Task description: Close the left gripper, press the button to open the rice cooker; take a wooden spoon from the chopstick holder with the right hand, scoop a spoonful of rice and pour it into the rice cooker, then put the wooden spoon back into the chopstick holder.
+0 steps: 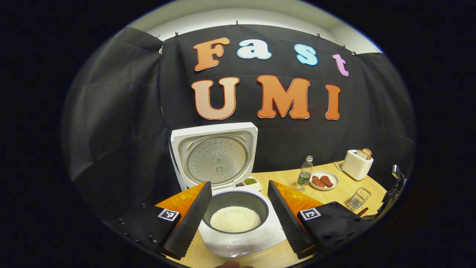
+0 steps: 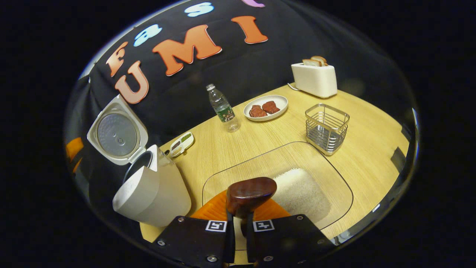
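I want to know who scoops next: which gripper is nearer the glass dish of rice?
Right. The right gripper, shut on the wooden spoon, hangs right over the glass dish. The left gripper is open over the rice cooker, off to the side.

In the right gripper view, the wooden spoon [image 2: 251, 195] hid its handle between the closed fingers of the right hand-held gripper [image 2: 240, 230], and the spoon's bowl covered part of the glass dish [image 2: 336, 175]. The rice cooker [image 2: 156, 193] pot's contents were hidden there. In the left gripper view, the chopstick holder [image 1: 358, 198] was small near the edge
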A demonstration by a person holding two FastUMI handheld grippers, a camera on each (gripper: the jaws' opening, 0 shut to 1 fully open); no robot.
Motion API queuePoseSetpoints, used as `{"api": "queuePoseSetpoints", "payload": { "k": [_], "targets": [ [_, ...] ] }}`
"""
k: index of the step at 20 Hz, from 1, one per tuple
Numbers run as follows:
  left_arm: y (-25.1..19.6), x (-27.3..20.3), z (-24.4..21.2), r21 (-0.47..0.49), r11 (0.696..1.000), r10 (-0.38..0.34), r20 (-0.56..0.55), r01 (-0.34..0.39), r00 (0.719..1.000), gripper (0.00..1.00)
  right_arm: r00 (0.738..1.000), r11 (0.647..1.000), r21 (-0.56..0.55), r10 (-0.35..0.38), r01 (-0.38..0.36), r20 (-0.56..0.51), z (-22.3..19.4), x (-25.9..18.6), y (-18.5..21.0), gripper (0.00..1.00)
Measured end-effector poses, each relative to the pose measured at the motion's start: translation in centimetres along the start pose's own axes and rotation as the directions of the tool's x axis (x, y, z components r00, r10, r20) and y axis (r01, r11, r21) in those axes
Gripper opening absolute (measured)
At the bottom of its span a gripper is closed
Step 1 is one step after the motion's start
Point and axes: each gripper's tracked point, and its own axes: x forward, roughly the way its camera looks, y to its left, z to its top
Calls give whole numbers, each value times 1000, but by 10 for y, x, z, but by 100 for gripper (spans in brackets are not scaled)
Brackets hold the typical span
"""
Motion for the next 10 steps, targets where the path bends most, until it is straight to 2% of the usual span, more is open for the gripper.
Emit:
{"api": "queuePoseSetpoints", "payload": {
  "k": [2,3,4,10],
  "targets": [
    [2,-1,0,-3,1000,5,-1,-5,1000,99,1000,999,53,11,-10,-14,0,2,-4,12],
    [3,-2,0,-7,1000,7,-4,-7,1000,99,1000,997,77,14,-12,-22,0,3,-5,8],
    [3,-2,0,-10,1000,10,-6,-10,1000,99,999,995,99,24,-21,-31,1,3,-6,12],
    [5,-8,2,-14,999,29,-5,-29,1000,99,992,978,193,99,-81,-84,0,9,-13,11]
  ]
}}
